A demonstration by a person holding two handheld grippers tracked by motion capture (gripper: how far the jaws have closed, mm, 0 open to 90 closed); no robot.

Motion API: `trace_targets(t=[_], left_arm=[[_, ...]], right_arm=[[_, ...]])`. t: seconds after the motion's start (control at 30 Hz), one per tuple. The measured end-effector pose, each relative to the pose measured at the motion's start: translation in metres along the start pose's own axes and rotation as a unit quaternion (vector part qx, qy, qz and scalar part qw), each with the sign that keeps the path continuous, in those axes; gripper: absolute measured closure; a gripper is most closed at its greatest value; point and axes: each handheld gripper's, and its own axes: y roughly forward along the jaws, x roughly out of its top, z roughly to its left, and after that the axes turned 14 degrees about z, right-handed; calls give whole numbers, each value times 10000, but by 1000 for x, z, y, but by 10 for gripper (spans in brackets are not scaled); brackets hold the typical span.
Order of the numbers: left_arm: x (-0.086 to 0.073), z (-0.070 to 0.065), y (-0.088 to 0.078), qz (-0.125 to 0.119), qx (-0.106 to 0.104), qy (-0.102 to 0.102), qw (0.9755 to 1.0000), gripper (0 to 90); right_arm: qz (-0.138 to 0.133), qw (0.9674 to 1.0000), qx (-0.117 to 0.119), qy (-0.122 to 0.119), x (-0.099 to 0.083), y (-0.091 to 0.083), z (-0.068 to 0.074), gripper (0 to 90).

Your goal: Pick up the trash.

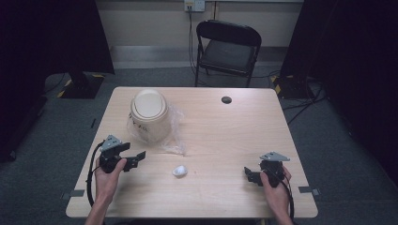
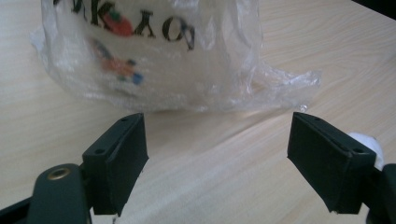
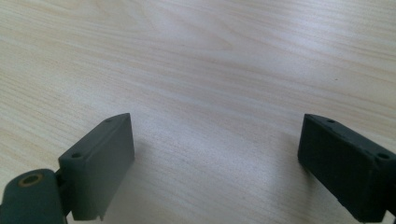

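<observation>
A cream lidded bucket [image 1: 149, 115] stands at the table's left rear, wrapped in a clear plastic bag [image 1: 174, 136] that spreads out to its right. In the left gripper view the bucket [image 2: 154, 56] shows black lettering and a coloured picture through the plastic. A small crumpled white wad [image 1: 179, 171] lies near the table's middle front. My left gripper [image 1: 137, 158] is open, low over the table just in front of the bucket, with nothing between its jaws. My right gripper [image 1: 249, 174] is open at the front right over bare wood, also holding nothing.
The wooden table [image 1: 225, 136] has a black cable grommet [image 1: 226, 100] at its rear centre. A black folding chair [image 1: 228, 49] stands behind the table. Dark curtains hang on both sides, and cables run across the grey floor.
</observation>
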Motion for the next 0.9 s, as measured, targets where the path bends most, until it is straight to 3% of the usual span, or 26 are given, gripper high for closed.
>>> trace_targets(t=[0.07,0.27,0.3,0.4,0.73,0.9], left_arm=[[7,0,-1,-69,-161,-29,9998,198],[32,-3,-4,-183,-261,224,9992,198],[44,-5,-3,-136,-146,332,9992,199],[59,-7,-3,-137,-120,420,9989,212],[95,-10,-6,-302,-9,591,9978,215],[111,-4,7,-122,107,694,9975,215]], right_arm=[[1,10000,0,1,0,0,0,99],[0,10000,0,0,0,0,0,98],[0,10000,1,0,0,0,0,99],[0,10000,-1,0,0,0,0,98],[0,10000,0,1,0,0,0,99],[0,10000,0,0,0,0,0,99]])
